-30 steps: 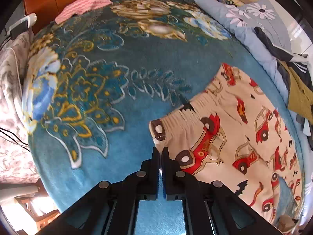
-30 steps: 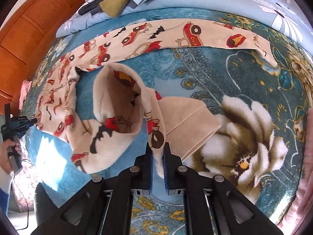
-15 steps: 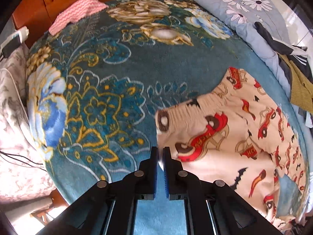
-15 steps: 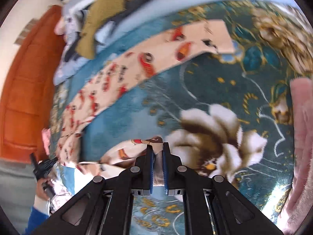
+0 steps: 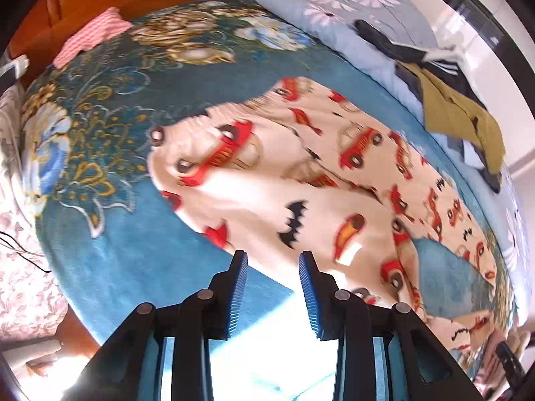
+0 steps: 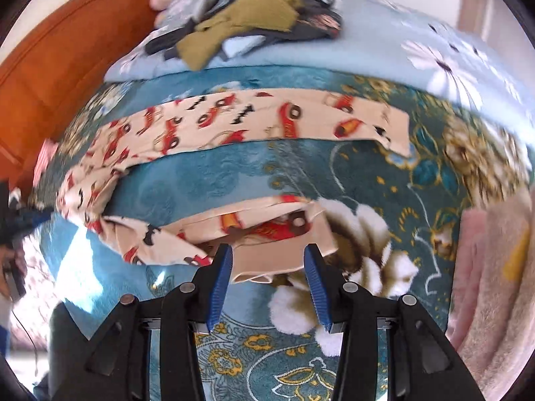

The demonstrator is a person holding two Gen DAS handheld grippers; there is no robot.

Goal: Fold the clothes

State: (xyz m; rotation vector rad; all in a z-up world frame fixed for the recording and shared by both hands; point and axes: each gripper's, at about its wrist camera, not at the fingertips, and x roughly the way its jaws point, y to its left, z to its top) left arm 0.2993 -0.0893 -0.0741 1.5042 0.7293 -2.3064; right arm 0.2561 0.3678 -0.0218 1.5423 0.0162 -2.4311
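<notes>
Cream pyjama trousers printed with red cars and black bats (image 5: 301, 180) lie spread on a teal flowered blanket (image 5: 117, 117). In the left wrist view the waistband is at the left and the legs run to the right. My left gripper (image 5: 272, 260) is open and empty just in front of the near edge of the cloth. In the right wrist view one leg (image 6: 267, 123) lies straight across the back and the other leg end (image 6: 267, 234) lies crumpled right in front of my right gripper (image 6: 267, 257), which is open and empty.
A heap of dark and olive clothes (image 5: 451, 100) sits on a light blue flowered quilt (image 5: 351, 10), also in the right wrist view (image 6: 254, 23). A pink striped cloth (image 5: 93, 33) lies by the wooden headboard (image 6: 67, 53). A pink fleece (image 6: 495, 284) lies at the right.
Both grippers were shut on the trousers, left on the waistband, right on a lifted leg end. Both have opened and let go, and the cloth now lies on the blanket.
</notes>
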